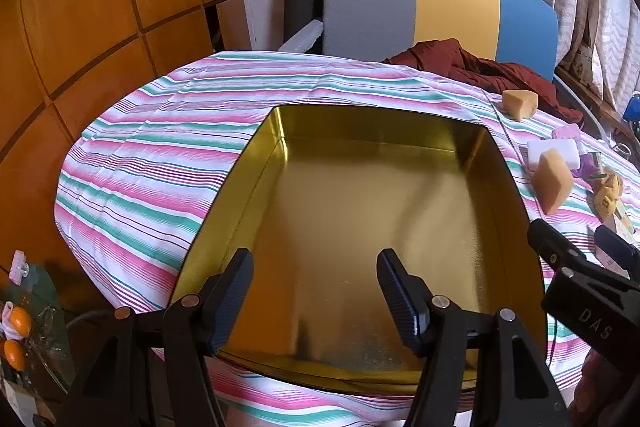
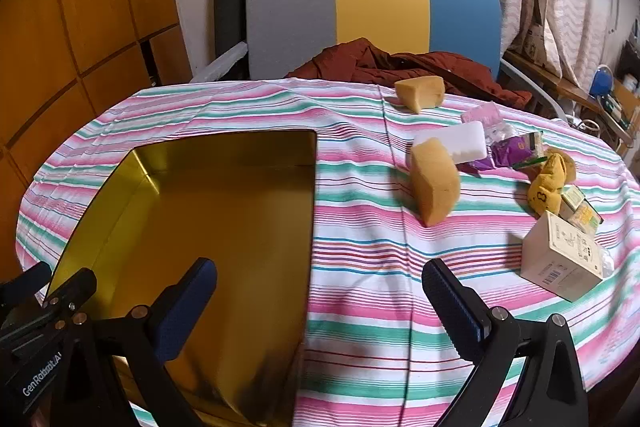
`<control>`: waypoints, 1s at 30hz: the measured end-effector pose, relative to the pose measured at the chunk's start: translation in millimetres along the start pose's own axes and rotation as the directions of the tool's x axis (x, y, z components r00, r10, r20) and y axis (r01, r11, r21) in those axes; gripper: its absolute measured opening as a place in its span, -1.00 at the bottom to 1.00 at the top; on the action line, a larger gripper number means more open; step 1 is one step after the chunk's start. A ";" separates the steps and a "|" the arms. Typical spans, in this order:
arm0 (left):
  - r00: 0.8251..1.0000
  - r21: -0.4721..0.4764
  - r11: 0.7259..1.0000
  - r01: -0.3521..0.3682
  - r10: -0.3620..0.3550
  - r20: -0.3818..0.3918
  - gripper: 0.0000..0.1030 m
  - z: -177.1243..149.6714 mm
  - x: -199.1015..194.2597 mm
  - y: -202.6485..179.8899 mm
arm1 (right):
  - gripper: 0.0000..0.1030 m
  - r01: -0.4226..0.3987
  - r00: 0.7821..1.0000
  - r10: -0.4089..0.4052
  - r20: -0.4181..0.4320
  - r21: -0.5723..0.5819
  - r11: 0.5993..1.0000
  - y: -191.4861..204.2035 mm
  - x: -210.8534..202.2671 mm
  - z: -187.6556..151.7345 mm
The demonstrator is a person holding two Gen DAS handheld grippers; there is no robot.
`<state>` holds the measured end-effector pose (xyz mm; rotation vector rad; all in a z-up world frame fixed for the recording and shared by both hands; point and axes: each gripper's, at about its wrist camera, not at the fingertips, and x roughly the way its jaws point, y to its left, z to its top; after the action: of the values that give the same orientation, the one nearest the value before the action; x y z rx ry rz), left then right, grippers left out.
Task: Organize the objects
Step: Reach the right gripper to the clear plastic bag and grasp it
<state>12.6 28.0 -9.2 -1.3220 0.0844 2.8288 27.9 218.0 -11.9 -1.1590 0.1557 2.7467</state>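
Left gripper [image 1: 316, 293] jaws apart above empty gold tin [image 1: 372, 195], untouching.

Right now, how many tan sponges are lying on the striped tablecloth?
2. One tan sponge lies at the table's far edge, near the red-brown cloth. The other stands nearer, just in front of the white block. Clutter at right might hide more.

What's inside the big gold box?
Nothing shows inside the gold box, just its shiny floor and walls. The sponges and other bits lie outside on the striped cloth. The gripper fingers hide its nearest corners.
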 end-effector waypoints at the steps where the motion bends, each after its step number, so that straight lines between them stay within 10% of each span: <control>1: 1.000 -0.007 1.000 0.000 -0.001 -0.002 0.26 -0.5 0.0 -1.0 | 1.00 0.002 1.000 -0.002 0.002 0.003 1.000 -3.3 -0.5 0.1; 17: 0.991 0.095 0.987 0.126 -0.121 -0.056 0.26 -7.0 1.8 -65.5 | 1.00 0.147 0.987 -0.151 0.059 0.079 0.986 -116.8 -8.4 15.2; 30: 0.937 0.247 0.904 0.350 -0.337 -0.095 0.26 -9.0 -7.9 -140.5 | 1.00 0.168 0.980 -0.193 0.047 0.322 0.932 -267.5 -30.1 -15.9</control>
<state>30.1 167.8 -14.7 -1.2123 0.1954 2.3956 108.8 475.2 -10.7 -0.9289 0.4393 2.4832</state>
